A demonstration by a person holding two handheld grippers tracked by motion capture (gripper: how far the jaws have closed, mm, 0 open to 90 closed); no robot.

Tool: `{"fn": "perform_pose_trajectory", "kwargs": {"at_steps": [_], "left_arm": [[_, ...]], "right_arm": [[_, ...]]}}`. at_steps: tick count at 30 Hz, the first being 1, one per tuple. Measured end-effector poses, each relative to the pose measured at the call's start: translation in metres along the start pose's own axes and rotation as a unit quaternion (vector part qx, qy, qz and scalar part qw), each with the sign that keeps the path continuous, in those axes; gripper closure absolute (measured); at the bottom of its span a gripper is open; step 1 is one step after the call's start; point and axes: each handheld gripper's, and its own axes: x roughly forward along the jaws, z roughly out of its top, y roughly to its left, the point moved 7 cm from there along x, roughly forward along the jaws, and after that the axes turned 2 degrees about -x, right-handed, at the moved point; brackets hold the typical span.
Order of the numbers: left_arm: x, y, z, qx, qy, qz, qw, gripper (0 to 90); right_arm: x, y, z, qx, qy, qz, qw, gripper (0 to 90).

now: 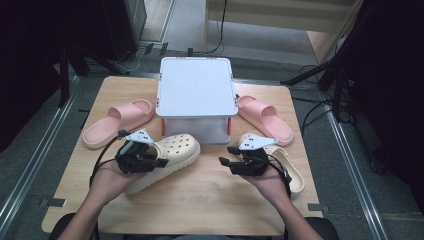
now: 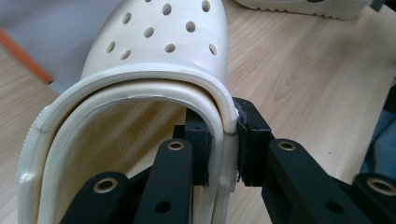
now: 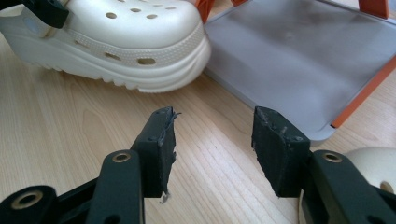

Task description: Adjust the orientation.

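On the near left part of the wooden table [image 1: 210, 200], the left gripper [image 1: 159, 163] clamps the side wall of a cream clog [image 1: 170, 157] at its heel opening. One pad sits inside the shoe and the other outside (the left gripper view shows the rim [image 2: 224, 140] squeezed flat between the two black pads). The clog lies at an angle, its holed toe pointing far and right toward the grey two-level shoe rack [image 1: 196, 95] that stands at the middle of the table's far half. The toe lies just beside the rack's lower shelf [image 3: 299, 60].

At the near right, the right gripper [image 1: 227, 155] hovers over bare wood with its jaws spread apart and nothing between them. Its pads [image 3: 161, 140] show frayed edges in the right gripper view. Under the right hand [image 1: 272, 180] lies a second cream clog [image 1: 292, 177], partly covered by the hand and wrist.

Two pink slides flank the rack: the left pink slide [image 1: 117, 122] lies on the far left of the table, and the right pink slide [image 1: 265, 117] lies close against the rack's right side.
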Motion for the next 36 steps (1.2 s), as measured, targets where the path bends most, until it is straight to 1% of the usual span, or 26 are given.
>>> {"fn": "perform_pose_trajectory", "kwargs": {"at_steps": [1, 3, 4, 5, 7, 8, 9, 11, 12, 13, 15, 16, 17, 18, 20, 22, 23, 25, 28, 30, 31, 32, 33, 34, 36], "left_arm": [[0.0, 0.0, 0.0, 0.0, 0.0, 0.0, 1.0, 77.5], [0.008, -0.005, 0.005, 0.009, -0.001, -0.002, 1.0, 77.5], [0.008, -0.005, 0.005, 0.009, -0.001, -0.002, 1.0, 77.5], [0.01, -0.006, 0.007, 0.014, 0.0, -0.004, 0.9999, 77.5], [0.019, -0.01, 0.01, 0.022, 0.007, -0.012, 0.9997, 77.5], [0.019, -0.01, 0.01, 0.022, 0.007, -0.012, 0.9997, 77.5], [0.026, -0.014, 0.01, 0.029, 0.014, -0.017, 0.9993, 77.5], [0.032, -0.018, 0.011, 0.038, 0.023, -0.02, 0.9988, 77.5], [0.032, -0.018, 0.011, 0.038, 0.023, -0.02, 0.9988, 77.5], [0.038, -0.022, 0.011, 0.043, 0.028, -0.025, 0.9984, 77.4], [0.041, -0.024, 0.01, 0.043, 0.032, -0.028, 0.9982, 77.4], [0.045, -0.026, 0.009, 0.044, 0.037, -0.031, 0.9979, 77.4], [0.045, -0.026, 0.009, 0.044, 0.037, -0.031, 0.9979, 77.3], [0.05, -0.028, 0.007, 0.047, 0.045, -0.032, 0.9974, 77.3], [0.051, -0.028, 0.005, 0.049, 0.048, -0.035, 0.997, 77.2], [0.052, -0.029, 0.005, 0.058, 0.045, -0.032, 0.9968, 77.1], [0.052, -0.029, 0.004, 0.059, 0.045, -0.033, 0.9967, 76.8], [0.052, -0.029, 0.002, 0.052, 0.042, -0.044, 0.9967, 76.6], [0.051, -0.029, 0.0, 0.055, 0.043, -0.046, 0.9965, 75.8], [0.051, -0.029, 0.0, 0.053, 0.043, -0.047, 0.9965, 74.2], [0.049, -0.028, 0.0, 0.048, 0.048, -0.05, 0.9965, 69.8], [0.049, -0.028, 0.0, 0.048, 0.048, -0.05, 0.9965, 68.6], [0.046, -0.027, 0.0, 0.039, 0.046, -0.056, 0.9966, 66.9], [0.044, -0.027, 0.001, 0.035, 0.043, -0.057, 0.9968, 65.1], [0.041, -0.026, 0.001, 0.034, 0.042, -0.056, 0.9969, 64.8]], "right_arm": [[-0.001, 0.0, -0.001, 0.002, 0.001, -0.002, 1.0, 50.0], [-0.003, 0.001, -0.002, 0.004, 0.002, -0.005, 1.0, 50.0], [-0.003, 0.001, -0.002, 0.004, 0.002, -0.005, 1.0, 50.0], [-0.004, 0.001, -0.003, 0.005, 0.001, -0.008, 1.0, 50.0], [-0.005, 0.001, -0.004, 0.007, 0.0, -0.009, 0.9999, 50.1], [-0.006, 0.001, -0.005, 0.007, 0.0, -0.011, 0.9999, 50.0], [-0.006, 0.002, -0.005, 0.007, 0.0, -0.01, 0.9999, 50.1], [-0.006, 0.003, -0.006, 0.009, 0.001, -0.01, 0.9999, 50.1], [-0.006, 0.003, -0.006, 0.009, 0.001, -0.01, 0.9999, 50.1], [-0.007, 0.003, -0.007, 0.01, 0.001, -0.012, 0.9999, 50.0], [-0.007, 0.004, -0.007, 0.011, 0.001, -0.013, 0.9999, 50.1], [-0.007, 0.004, -0.007, 0.01, 0.001, -0.013, 0.9999, 50.1], [-0.007, 0.005, -0.007, 0.012, 0.001, -0.013, 0.9998, 50.1], [-0.007, 0.006, -0.008, 0.013, 0.002, -0.012, 0.9998, 50.1], [-0.006, 0.006, -0.008, 0.012, 0.002, -0.012, 0.9999, 50.1], [-0.005, 0.007, -0.007, 0.009, 0.003, -0.009, 0.9999, 50.1], [-0.004, 0.008, -0.007, 0.009, 0.002, -0.009, 0.9999, 50.1], [-0.001, 0.01, -0.007, 0.008, 0.005, -0.007, 0.9999, 50.1], [0.0, 0.011, -0.007, 0.007, 0.006, -0.005, 0.9999, 50.1], [0.001, 0.012, -0.007, 0.006, 0.006, -0.004, 1.0, 50.1], [0.001, 0.012, -0.006, 0.006, 0.006, -0.005, 1.0, 50.1], [0.001, 0.012, -0.006, 0.005, 0.006, -0.004, 1.0, 50.1], [0.001, 0.012, -0.006, 0.006, 0.005, -0.004, 1.0, 50.1], [0.001, 0.012, -0.006, 0.007, 0.005, -0.004, 1.0, 50.1], [0.001, 0.012, -0.006, 0.007, 0.006, -0.004, 1.0, 50.1]]}}
